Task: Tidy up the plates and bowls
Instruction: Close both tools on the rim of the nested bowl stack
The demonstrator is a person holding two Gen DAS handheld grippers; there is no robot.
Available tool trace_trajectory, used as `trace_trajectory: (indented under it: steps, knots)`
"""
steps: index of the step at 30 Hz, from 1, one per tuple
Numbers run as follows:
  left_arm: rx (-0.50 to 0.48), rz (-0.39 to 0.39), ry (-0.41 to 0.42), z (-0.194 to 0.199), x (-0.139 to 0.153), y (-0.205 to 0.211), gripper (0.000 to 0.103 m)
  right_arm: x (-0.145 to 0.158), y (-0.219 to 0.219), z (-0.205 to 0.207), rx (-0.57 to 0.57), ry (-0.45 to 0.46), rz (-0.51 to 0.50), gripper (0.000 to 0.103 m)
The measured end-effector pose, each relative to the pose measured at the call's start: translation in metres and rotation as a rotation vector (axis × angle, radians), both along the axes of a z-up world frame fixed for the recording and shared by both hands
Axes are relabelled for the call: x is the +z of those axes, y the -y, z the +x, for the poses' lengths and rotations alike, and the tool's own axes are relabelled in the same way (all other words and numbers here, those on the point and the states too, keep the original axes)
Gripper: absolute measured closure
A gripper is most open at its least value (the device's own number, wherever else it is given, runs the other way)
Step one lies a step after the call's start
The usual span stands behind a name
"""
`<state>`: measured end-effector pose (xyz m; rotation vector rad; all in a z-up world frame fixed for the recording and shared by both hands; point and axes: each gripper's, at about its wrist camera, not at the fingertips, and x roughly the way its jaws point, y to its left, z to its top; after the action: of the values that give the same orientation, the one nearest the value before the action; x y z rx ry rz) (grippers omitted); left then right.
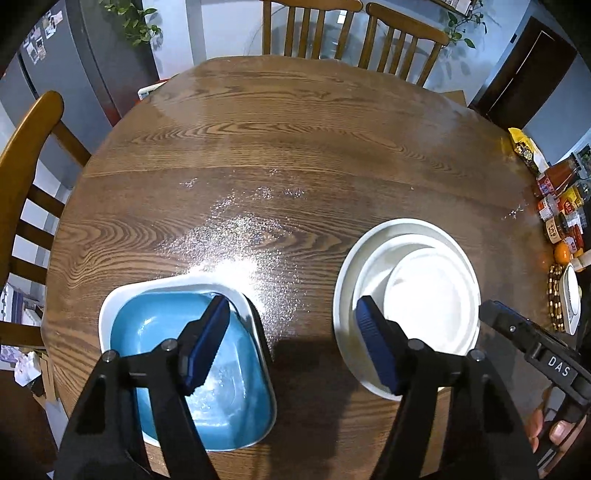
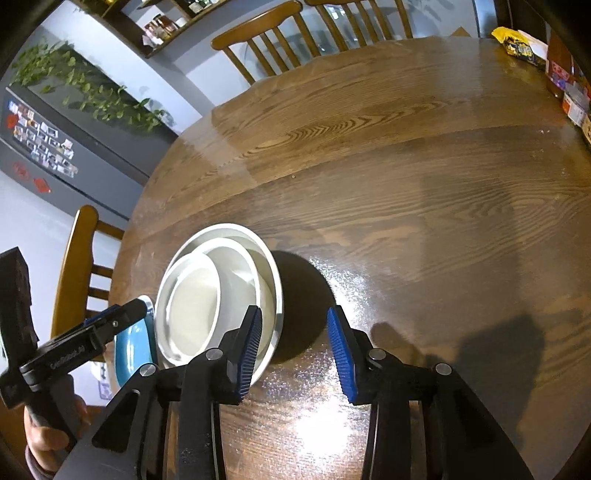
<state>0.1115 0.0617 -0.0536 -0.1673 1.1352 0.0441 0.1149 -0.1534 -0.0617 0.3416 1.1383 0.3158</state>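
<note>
A square blue dish with a white rim sits at the table's near left. To its right stands a stack of round white bowls, several nested off-centre. My left gripper is open and empty, hovering over the gap between the two, its left finger above the blue dish. My right gripper is open and empty, just right of the white stack, its left finger over the stack's rim. The blue dish shows at that view's left edge.
The round wooden table stretches ahead. Jars, sauce bottles, an orange and a snack bag crowd its right edge. Wooden chairs stand at the far side and the left. A fridge stands back left.
</note>
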Motion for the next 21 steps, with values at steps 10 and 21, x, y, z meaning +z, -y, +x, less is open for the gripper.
trace_trajectory:
  steps: [10,21]
  knots:
    - [-0.033,0.038,-0.054,0.01,-0.016,0.007,0.056,-0.008,-0.004,0.005,0.012,-0.027,0.001,0.075]
    - [-0.062,0.004,-0.071,0.012,-0.024,0.014,0.08,-0.015,-0.008,0.006,0.02,-0.045,0.024,0.08]
